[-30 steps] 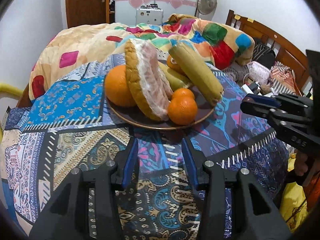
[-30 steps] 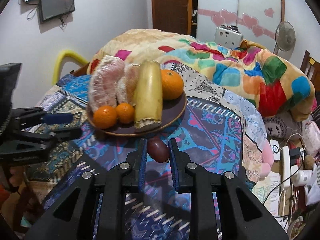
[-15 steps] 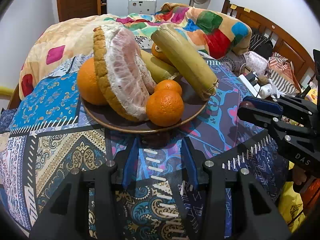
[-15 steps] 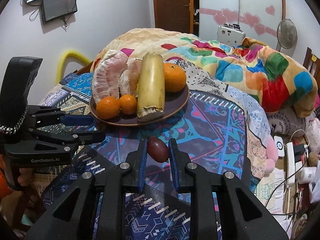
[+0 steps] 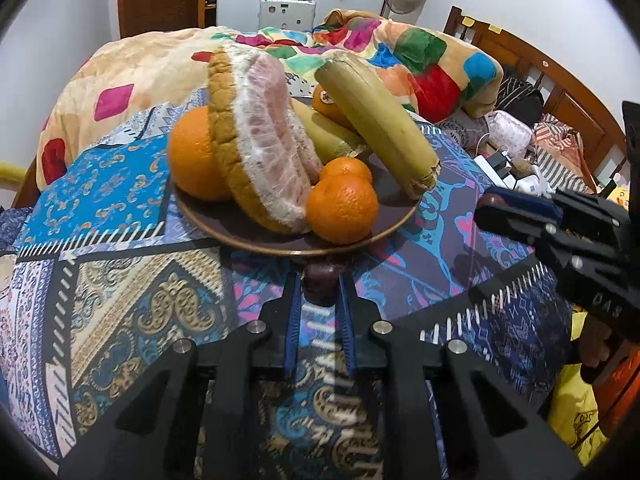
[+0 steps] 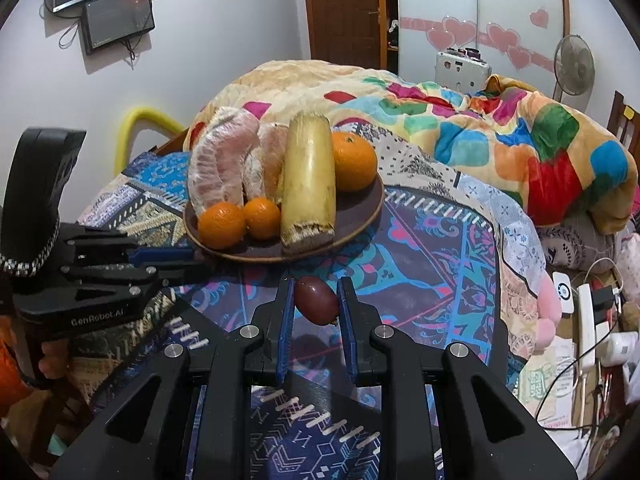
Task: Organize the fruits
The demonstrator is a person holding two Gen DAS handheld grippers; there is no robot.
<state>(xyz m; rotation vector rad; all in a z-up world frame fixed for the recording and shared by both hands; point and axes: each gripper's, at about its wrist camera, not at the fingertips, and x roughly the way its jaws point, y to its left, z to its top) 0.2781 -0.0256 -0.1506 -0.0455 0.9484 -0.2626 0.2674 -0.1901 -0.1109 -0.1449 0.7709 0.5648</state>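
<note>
A brown plate (image 5: 248,236) (image 6: 360,220) on a patterned cloth holds a peeled pomelo (image 5: 260,140) (image 6: 220,168), oranges (image 5: 342,208) (image 6: 221,224), and a thick yellow-green banana (image 5: 376,120) (image 6: 308,184). My left gripper (image 5: 320,292) is shut on a small dark red-brown fruit (image 5: 320,284) just in front of the plate's near rim. My right gripper (image 6: 316,300) is shut on another dark red-brown oval fruit (image 6: 316,300) and holds it above the cloth, short of the plate. Each gripper shows in the other's view, the right gripper (image 5: 520,216) and the left gripper (image 6: 160,260).
The patterned cloth (image 5: 120,280) covers the table. A bed with a colourful blanket (image 6: 480,132) lies behind. A power strip and cables (image 6: 584,312) lie at the right. A fan (image 6: 572,64) and a door (image 6: 344,12) stand at the back.
My left gripper moved up to the plate's edge and closed from open onto a small dark fruit. My right gripper kept its dark fruit and drew back slightly.
</note>
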